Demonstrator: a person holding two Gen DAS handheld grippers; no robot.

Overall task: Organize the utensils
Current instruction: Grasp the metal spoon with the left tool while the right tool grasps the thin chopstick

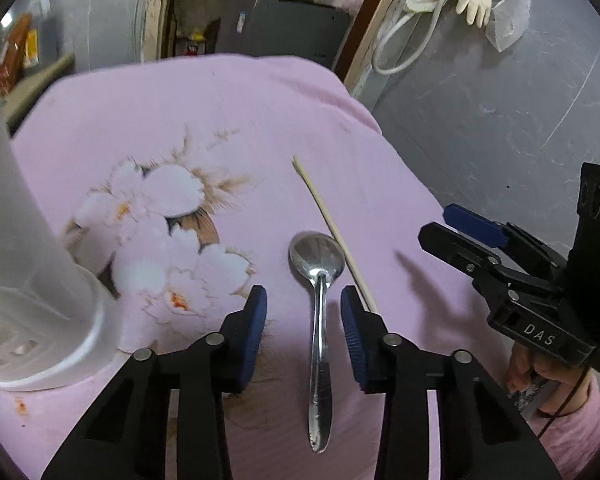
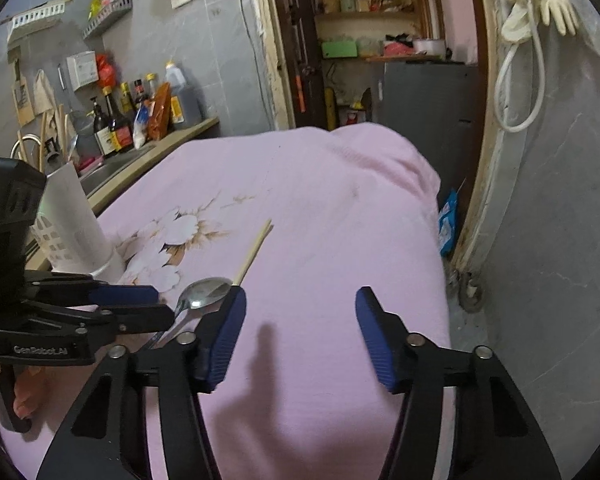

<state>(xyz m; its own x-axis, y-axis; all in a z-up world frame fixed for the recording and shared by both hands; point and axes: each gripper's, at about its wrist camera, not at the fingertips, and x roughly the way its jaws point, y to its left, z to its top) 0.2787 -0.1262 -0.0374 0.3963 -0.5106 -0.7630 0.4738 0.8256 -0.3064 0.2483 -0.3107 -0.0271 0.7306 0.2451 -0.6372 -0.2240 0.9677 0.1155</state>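
Note:
A steel spoon [image 1: 318, 258] lies bowl-up on the pink flowered cloth [image 1: 228, 104], handle toward me. My left gripper [image 1: 303, 296] is open and straddles the spoon's handle, and its blue pads do not touch it. A single wooden chopstick [image 1: 327, 222] lies just right of the spoon. My right gripper [image 2: 302, 294] is open over bare cloth [image 2: 332, 208] with nothing between its fingers. The spoon [image 2: 206, 292] and chopstick [image 2: 256, 248] lie to its left. A white slotted utensil holder [image 1: 40, 320] stands at the left.
The holder [image 2: 72, 220] stands near the cloth's left edge, beside a counter with sauce bottles [image 2: 116, 120]. The cloth drops off at the right toward a grey floor [image 2: 540, 280]. A doorway with shelves [image 2: 364, 40] lies beyond, and gloves [image 2: 552, 4] hang on the wall.

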